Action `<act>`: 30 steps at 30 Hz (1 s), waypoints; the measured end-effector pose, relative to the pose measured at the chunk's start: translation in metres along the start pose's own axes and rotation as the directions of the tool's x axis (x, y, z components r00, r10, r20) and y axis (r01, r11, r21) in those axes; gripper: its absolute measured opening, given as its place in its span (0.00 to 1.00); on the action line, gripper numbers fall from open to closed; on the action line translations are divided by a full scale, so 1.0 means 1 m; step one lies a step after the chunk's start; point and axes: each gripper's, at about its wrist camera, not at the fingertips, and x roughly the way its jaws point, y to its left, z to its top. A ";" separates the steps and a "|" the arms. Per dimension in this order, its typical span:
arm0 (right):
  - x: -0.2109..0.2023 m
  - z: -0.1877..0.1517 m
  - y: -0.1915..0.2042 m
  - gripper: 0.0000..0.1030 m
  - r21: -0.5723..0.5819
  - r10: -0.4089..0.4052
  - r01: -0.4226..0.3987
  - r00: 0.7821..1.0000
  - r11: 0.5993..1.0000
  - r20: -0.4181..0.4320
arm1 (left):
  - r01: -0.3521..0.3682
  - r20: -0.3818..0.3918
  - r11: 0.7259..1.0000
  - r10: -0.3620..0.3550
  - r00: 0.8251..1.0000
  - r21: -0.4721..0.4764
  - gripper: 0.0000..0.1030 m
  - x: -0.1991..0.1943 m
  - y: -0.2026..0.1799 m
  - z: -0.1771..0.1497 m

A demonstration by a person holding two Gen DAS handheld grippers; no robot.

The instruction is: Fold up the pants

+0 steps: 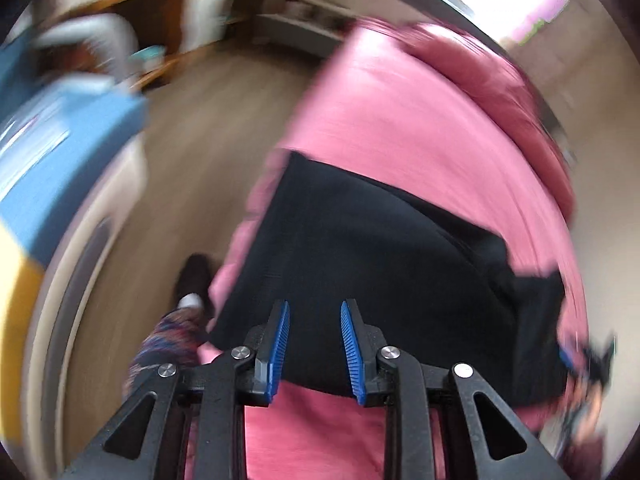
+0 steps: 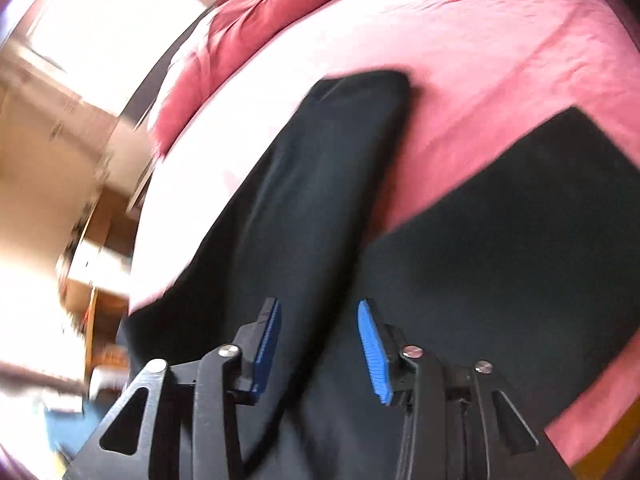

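A: What do the 2 cameras show?

B: Black pants [image 1: 384,248] lie spread on a bed covered with a pink sheet [image 1: 392,112]. Both views are blurred.

A: Start with the left camera

B: The left gripper [image 1: 314,308] hovers above the near edge of the pants. Its 2 fingers, lined with blue ribbed pads [image 1: 280,344], stand apart with nothing between them. The dark cloth reaches from the fingers toward the far left side of the bed, with a corner jutting to the right. At the right edge of the view a blurred bit of the other gripper shows beside that corner. Left of the bed is a wood floor [image 1: 208,128], and near the bottom the person's patterned trouser leg [image 1: 168,344] and dark shoe [image 1: 194,278]. A blue-covered surface [image 1: 68,136] sits at far left.

A: And the right camera?

B: The right gripper [image 2: 320,312] hangs over the pants [image 2: 480,260] too, fingers also spread wide and gripping nothing. One long leg [image 2: 332,168] of the pants runs away from the fingers toward the pillow end, lying partly over the wider dark panel to the right. A rumpled red duvet [image 2: 256,20] bunches along the far edge of the bed, and bright window light [image 2: 100,32] washes out the upper left
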 end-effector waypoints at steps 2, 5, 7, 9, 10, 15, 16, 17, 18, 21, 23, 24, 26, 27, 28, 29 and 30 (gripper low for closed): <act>0.010 0.016 -0.007 0.34 0.041 -0.024 0.023 0.999 0.999 0.023 | 0.054 -0.034 0.989 -0.050 0.998 0.140 0.27 0.008 -0.033 -0.006; 0.030 0.039 -0.017 0.34 0.108 -0.061 0.056 0.997 0.993 0.047 | 0.130 -0.107 0.960 -0.106 0.989 0.247 0.28 0.022 -0.069 -0.017; 0.042 0.050 -0.020 0.34 0.144 -0.065 0.057 0.996 0.988 0.054 | 0.163 -0.153 0.941 -0.122 0.981 0.296 0.29 0.033 -0.087 -0.023; 0.052 0.056 -0.021 0.34 0.167 -0.070 0.060 0.996 0.984 0.054 | 0.192 -0.194 0.923 -0.132 0.972 0.335 0.29 0.042 -0.104 -0.029; 0.055 0.060 -0.024 0.34 0.179 -0.080 0.070 0.996 0.981 0.050 | 0.210 -0.216 0.910 -0.138 0.967 0.358 0.29 0.046 -0.114 -0.033; 0.057 0.081 -0.031 0.22 0.173 -0.103 0.091 0.993 0.981 0.060 | 0.254 -0.282 0.824 -0.120 0.952 0.507 0.31 0.058 -0.152 -0.051; 0.057 0.084 -0.028 0.10 0.148 -0.119 0.109 0.991 0.983 0.057 | 0.266 -0.296 0.807 -0.118 0.948 0.528 0.31 0.058 -0.158 -0.056; 0.054 0.084 -0.025 0.10 0.127 -0.124 0.116 0.991 0.985 0.053 | 0.275 -0.311 0.788 -0.111 0.944 0.551 0.31 0.061 -0.164 -0.060; 0.048 0.086 -0.021 0.10 0.103 -0.129 0.123 0.990 0.987 0.058 | 0.280 -0.323 0.772 -0.102 0.941 0.570 0.31 0.065 -0.170 -0.064; 0.033 0.094 0.001 0.09 0.040 -0.119 0.115 0.988 0.993 0.097 | 0.307 -0.352 0.728 -0.097 0.931 0.613 0.31 0.072 -0.183 -0.073; 0.014 0.089 0.010 0.09 0.012 -0.118 0.117 0.986 0.993 0.117 | 0.324 -0.362 0.699 -0.099 0.927 0.637 0.31 0.073 -0.190 -0.078; 0.005 0.089 0.014 0.09 0.000 -0.118 0.119 0.985 0.993 0.126 | 0.332 -0.367 0.682 -0.100 0.925 0.652 0.32 0.074 -0.193 -0.081; -0.019 0.083 0.018 0.09 -0.016 -0.119 0.123 0.981 0.992 0.151 | 0.351 -0.382 0.657 -0.102 0.919 0.668 0.34 0.076 -0.199 -0.085; -0.035 0.076 0.017 0.09 -0.023 -0.122 0.127 0.979 0.992 0.163 | 0.361 -0.390 0.644 -0.104 0.915 0.675 0.36 0.076 -0.200 -0.086; -0.045 0.072 0.017 0.09 -0.027 -0.125 0.131 0.977 0.991 0.175 | 0.370 -0.396 0.631 -0.106 0.912 0.682 0.36 0.076 -0.202 -0.088; -0.058 0.067 0.015 0.09 -0.027 -0.129 0.137 0.973 0.990 0.189 | 0.379 -0.402 0.616 -0.109 0.909 0.691 0.36 0.076 -0.205 -0.090; -0.068 0.065 0.014 0.09 -0.025 -0.136 0.144 0.970 0.989 0.200 | 0.389 -0.409 0.603 -0.112 0.906 0.697 0.36 0.076 -0.208 -0.091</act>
